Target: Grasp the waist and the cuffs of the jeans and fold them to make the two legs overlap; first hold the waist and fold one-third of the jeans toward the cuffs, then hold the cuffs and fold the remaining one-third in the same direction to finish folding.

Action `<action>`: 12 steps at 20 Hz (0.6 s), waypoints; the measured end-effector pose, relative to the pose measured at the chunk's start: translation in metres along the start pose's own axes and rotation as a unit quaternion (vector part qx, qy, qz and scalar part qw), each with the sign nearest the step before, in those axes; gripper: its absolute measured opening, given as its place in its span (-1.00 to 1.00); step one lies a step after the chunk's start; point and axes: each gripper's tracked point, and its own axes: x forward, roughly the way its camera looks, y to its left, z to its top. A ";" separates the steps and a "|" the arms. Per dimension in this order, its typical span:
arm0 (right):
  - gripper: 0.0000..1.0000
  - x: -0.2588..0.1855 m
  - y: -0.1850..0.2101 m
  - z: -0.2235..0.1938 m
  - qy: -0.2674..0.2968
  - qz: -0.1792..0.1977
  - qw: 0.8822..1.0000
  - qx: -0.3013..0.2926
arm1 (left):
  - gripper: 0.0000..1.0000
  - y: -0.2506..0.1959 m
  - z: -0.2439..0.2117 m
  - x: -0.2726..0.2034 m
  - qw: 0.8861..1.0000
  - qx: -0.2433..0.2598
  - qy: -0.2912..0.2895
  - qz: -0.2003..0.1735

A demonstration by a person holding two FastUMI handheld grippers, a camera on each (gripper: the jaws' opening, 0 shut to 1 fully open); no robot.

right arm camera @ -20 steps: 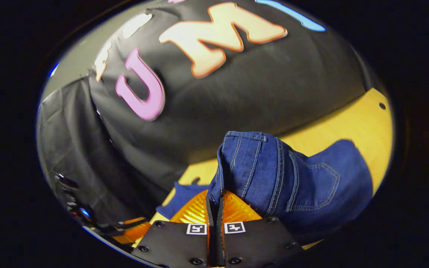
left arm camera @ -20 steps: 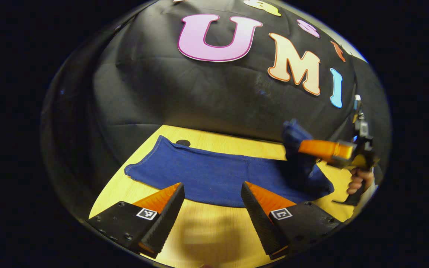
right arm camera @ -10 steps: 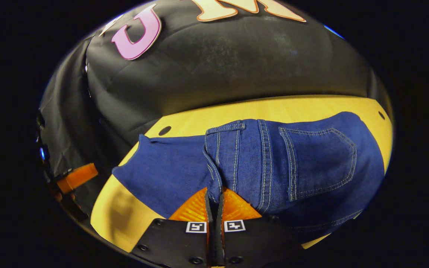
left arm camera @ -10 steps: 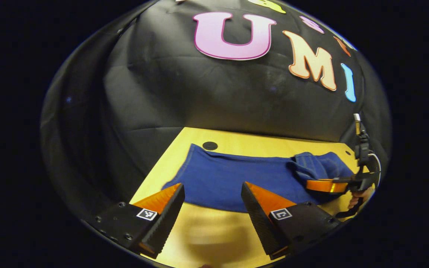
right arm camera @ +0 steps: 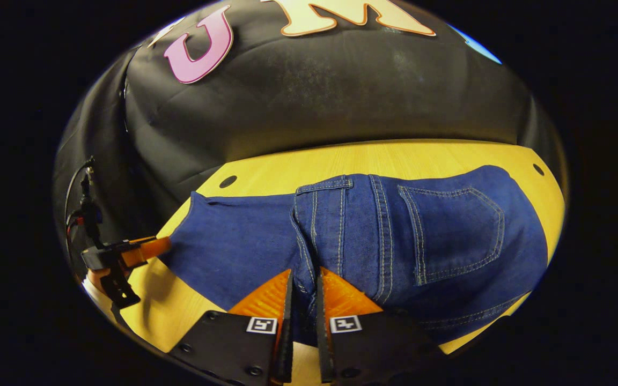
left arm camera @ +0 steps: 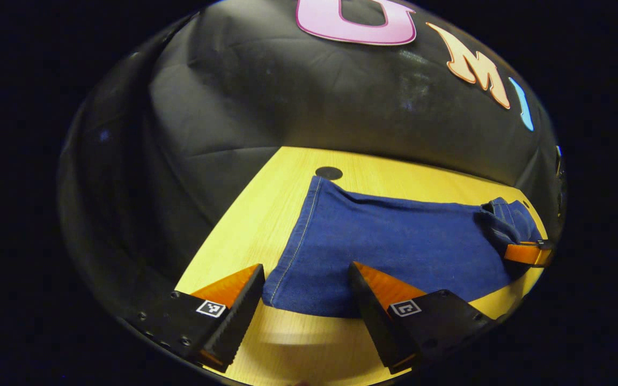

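Blue jeans (left arm camera: 395,241) lie flat along the yellow table (left arm camera: 255,214), legs stacked. In the right gripper view the waist part of the jeans (right arm camera: 438,236), back pocket up, is folded over onto the legs. My right gripper (right arm camera: 304,276) sits at the waist's near edge, its fingers parted a little with the denim fold still between them. It also appears as the right gripper (left arm camera: 526,253) at the far waist end. My left gripper (left arm camera: 306,297) is open and low over the cuff corner, one finger on each side of the hem. It shows farther off as the left gripper (right arm camera: 142,249).
The black cloth wall stands close behind the table. Small dark holes (left arm camera: 329,172) (right arm camera: 538,169) mark the tabletop near its back edge. Bare wood (right arm camera: 395,155) lies between the jeans and the wall. A hand (right arm camera: 94,279) holds the far gripper.
The right gripper brought the lifted waist down onto the legs, then its fingers parted slightly. The left gripper, still open, moved in toward the cuffs until the hem lay between its fingers.
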 end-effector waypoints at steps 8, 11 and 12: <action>0.89 -0.078 0.014 0.046 -0.040 0.022 0.999 0.007 | 1.00 -0.004 -0.010 0.006 1.000 0.012 0.021 -0.003; 0.87 -0.114 -0.007 0.061 -0.052 -0.006 0.999 0.004 | 0.59 -0.012 -0.010 0.006 1.000 0.004 0.021 -0.015; 0.96 -0.122 -0.015 0.063 -0.053 -0.016 0.998 0.005 | 0.43 -0.018 -0.009 0.007 0.999 0.006 0.022 -0.023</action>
